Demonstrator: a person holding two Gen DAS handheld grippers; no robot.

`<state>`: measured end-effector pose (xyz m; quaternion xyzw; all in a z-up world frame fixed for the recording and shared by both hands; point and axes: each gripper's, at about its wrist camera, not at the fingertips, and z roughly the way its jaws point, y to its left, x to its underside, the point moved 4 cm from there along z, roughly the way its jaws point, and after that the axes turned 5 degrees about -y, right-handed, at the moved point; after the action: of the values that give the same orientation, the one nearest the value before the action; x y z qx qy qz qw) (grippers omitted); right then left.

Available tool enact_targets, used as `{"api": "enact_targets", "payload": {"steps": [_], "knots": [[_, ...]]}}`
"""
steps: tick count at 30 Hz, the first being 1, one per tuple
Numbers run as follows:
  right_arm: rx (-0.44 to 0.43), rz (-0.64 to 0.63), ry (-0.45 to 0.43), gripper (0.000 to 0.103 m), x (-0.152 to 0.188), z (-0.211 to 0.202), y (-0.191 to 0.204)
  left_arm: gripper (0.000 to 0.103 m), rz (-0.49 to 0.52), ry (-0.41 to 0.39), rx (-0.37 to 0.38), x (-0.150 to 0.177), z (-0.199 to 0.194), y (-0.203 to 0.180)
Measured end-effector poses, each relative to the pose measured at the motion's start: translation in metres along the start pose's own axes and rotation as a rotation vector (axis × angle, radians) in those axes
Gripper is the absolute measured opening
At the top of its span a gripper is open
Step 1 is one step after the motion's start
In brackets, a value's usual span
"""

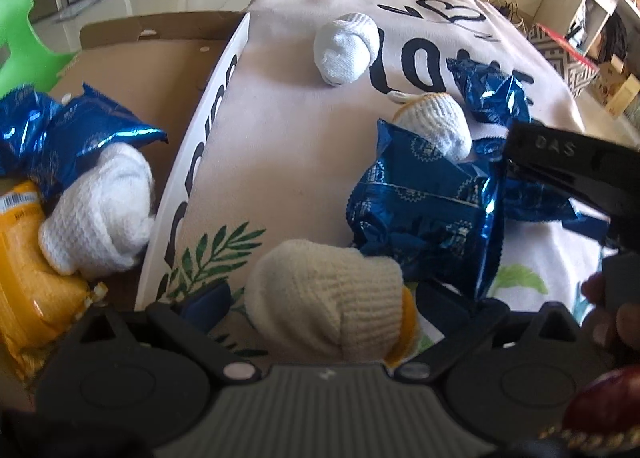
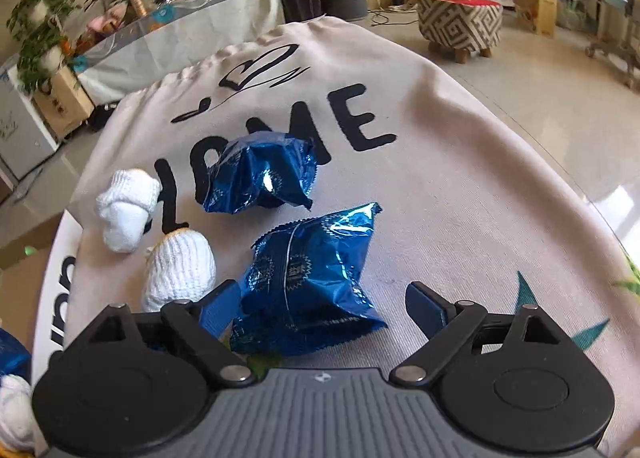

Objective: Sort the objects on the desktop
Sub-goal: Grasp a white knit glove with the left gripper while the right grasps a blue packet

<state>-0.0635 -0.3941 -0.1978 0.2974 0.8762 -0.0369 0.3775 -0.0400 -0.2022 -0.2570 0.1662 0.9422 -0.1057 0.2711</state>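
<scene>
**Over the printed cloth: two grabs lining up**

Between the spread fingers of the left gripper (image 1: pixel 324 312), at 6 o'clock in the left wrist view: a cream knitted rolled sock with a yellow edge (image 1: pixel 326 300), fingers wide and apparently not yet touching. Between the wide-apart fingers of the right gripper (image 2: pixel 322 308): a crinkled blue foil snack packet (image 2: pixel 310 286), left finger close beside or touching it, right finger clear.

Best closed low and square on the sock's bulk, not the loose cuff; foil pinched across the puffed middle, since slippery film probably slides. Likely destination: flat brown cardboard sheet (image 1: pixel 120 70) at 9 o'clock, already bearing a white waffle-knit sock (image 1: pixel 100 210), blue packet (image 1: pixel 60 138) and yellow pouch (image 1: pixel 24 270).

Hard to tell: left fingertips mostly hidden behind the sock; cardboard edges cut off; pouch label unreadable; contact on the foil uncertain.
</scene>
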Motion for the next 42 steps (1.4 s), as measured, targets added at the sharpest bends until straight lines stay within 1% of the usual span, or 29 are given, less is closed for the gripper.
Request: {"api": "enact_targets", "payload": {"steps": [4, 6, 7, 10, 13, 18, 23, 24, 25, 26, 27, 28, 31, 34, 37, 42], "knots": [[-0.001, -0.004, 0.003, 0.091, 0.002, 0.008, 0.003, 0.103, 0.046, -0.005, -0.043, 0.001, 0.003, -0.005], [0.005, -0.019, -0.003, 0.094, 0.003, 0.011, 0.005, 0.103, 0.096, -0.008, -0.076, 0.004, 0.006, -0.009], [0.013, -0.037, -0.007, 0.095, 0.003, 0.012, 0.006, 0.103, 0.112, -0.022, -0.077, 0.005, 0.006, -0.011], [0.048, -0.095, -0.018, 0.097, 0.006, 0.016, 0.011, 0.103, 0.099, -0.036, -0.077, 0.007, 0.005, -0.009], [0.072, -0.118, -0.031, 0.100, 0.007, 0.020, 0.013, 0.103, 0.099, -0.048, -0.078, 0.009, 0.005, -0.009], [0.100, -0.149, -0.047, 0.101, 0.008, 0.024, 0.015, 0.103, 0.098, -0.078, -0.081, 0.012, 0.003, -0.009], [0.110, -0.147, -0.064, 0.098, 0.007, 0.023, 0.014, 0.103, 0.097, -0.100, -0.087, 0.013, 0.002, -0.010], [0.111, -0.148, -0.069, 0.095, 0.007, 0.023, 0.013, 0.102, 0.099, -0.103, -0.085, 0.013, 0.002, -0.010], [0.112, -0.148, -0.074, 0.089, 0.006, 0.022, 0.013, 0.099, 0.101, -0.107, -0.080, 0.013, 0.001, -0.011], [0.110, -0.145, -0.081, 0.085, 0.005, 0.021, 0.012, 0.097, 0.106, -0.113, -0.076, 0.013, 0.000, -0.012], [0.113, -0.143, -0.082, 0.080, 0.004, 0.020, 0.011, 0.090, 0.116, -0.122, -0.068, 0.014, -0.001, -0.014], [0.110, -0.138, -0.078, 0.080, 0.004, 0.019, 0.010, 0.083, 0.132, -0.132, -0.058, 0.014, -0.003, -0.016], [0.108, -0.111, -0.072, 0.078, 0.003, 0.016, 0.004, 0.070, 0.164, -0.153, -0.038, 0.017, -0.007, -0.023], [0.110, -0.071, -0.060, 0.076, 0.003, 0.008, -0.004, 0.066, 0.180, -0.162, -0.030, 0.018, -0.008, -0.024], [0.120, -0.042, -0.055, 0.076, 0.002, -0.003, -0.011, 0.064, 0.167, -0.155, -0.016, 0.016, -0.009, -0.023], [0.114, -0.017, -0.063, 0.076, -0.001, -0.027, -0.019, 0.064, 0.147, -0.164, 0.001, 0.011, -0.016, -0.022]]}}
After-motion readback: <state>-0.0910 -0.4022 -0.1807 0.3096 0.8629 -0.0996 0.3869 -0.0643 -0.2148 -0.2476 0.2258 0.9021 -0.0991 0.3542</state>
